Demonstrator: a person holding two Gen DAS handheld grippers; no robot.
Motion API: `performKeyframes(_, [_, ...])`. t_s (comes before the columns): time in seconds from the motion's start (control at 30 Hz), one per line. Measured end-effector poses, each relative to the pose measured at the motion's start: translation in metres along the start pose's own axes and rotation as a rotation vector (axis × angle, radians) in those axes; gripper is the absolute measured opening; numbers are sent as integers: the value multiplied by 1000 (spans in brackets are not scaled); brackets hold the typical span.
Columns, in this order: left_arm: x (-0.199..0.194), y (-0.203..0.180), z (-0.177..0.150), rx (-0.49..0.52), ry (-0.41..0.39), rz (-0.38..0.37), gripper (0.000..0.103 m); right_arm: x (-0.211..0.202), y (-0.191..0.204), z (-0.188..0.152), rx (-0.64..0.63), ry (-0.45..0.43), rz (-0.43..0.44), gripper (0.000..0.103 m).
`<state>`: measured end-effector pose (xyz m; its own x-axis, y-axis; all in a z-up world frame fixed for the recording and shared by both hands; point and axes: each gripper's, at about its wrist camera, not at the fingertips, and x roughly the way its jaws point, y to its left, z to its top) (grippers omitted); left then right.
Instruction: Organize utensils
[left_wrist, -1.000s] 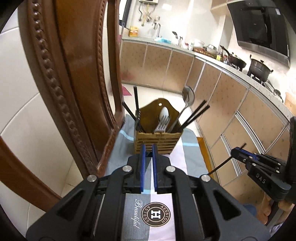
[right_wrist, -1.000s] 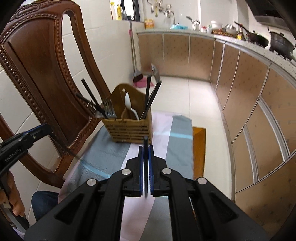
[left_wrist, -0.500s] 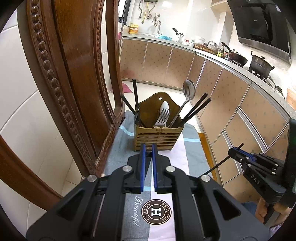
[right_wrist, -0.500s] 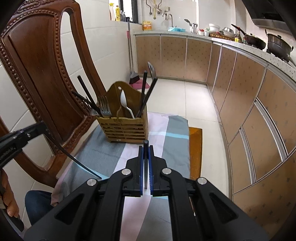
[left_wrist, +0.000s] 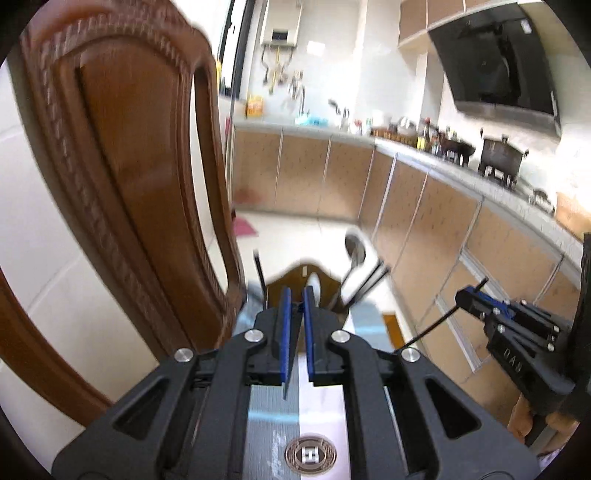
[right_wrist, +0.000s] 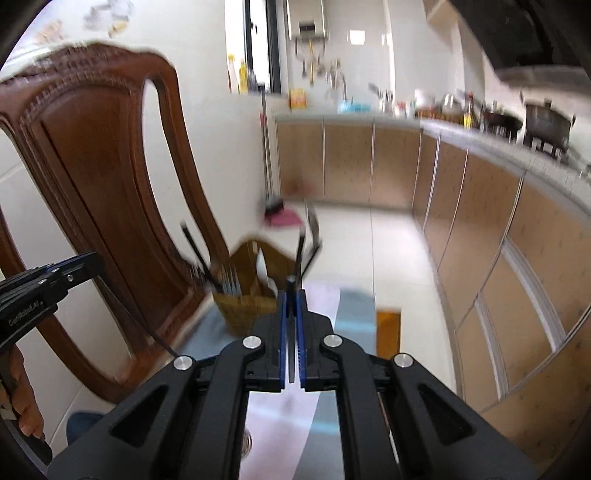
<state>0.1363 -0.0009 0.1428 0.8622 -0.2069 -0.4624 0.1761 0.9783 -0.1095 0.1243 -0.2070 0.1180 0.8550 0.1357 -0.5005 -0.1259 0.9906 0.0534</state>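
Note:
A bamboo utensil holder (right_wrist: 245, 308) stands on a striped cloth (right_wrist: 354, 302) on the chair seat. It holds black chopsticks, a fork, a white spoon and a metal spoon (left_wrist: 355, 248). In the left wrist view the holder (left_wrist: 295, 275) is mostly hidden behind my left gripper (left_wrist: 296, 295). The left gripper is shut on a thin black chopstick (left_wrist: 290, 362) that hangs down. My right gripper (right_wrist: 291, 297) is shut on another black chopstick (right_wrist: 290, 284), back from the holder. Each gripper shows in the other's view, left gripper (right_wrist: 86, 264) and right gripper (left_wrist: 467, 295).
A carved brown wooden chair back (right_wrist: 110, 166) rises on the left, close to the holder. Kitchen cabinets (right_wrist: 480, 229) run along the right, with pots (left_wrist: 500, 157) on the counter. A broom (right_wrist: 271, 199) leans at the wall. Tiled floor lies beyond the chair.
Both grippers have lifted and tilted upward, so the holder sits lower in both views. The frames are now motion-blurred. Each gripper still grips its chopstick.

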Motion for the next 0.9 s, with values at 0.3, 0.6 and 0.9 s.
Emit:
performKeyframes(0.3, [0, -13, 66, 31, -149, -4, 7, -4, 10, 57, 16, -118, 30, 6])
performKeyframes(0.6, [50, -19, 108, 49, -142, 42, 7, 36, 13, 99, 24, -122, 38, 6])
performKeyframes(0.9, [116, -5, 94, 7, -106, 30, 7, 88, 5, 99, 53, -133, 42, 6])
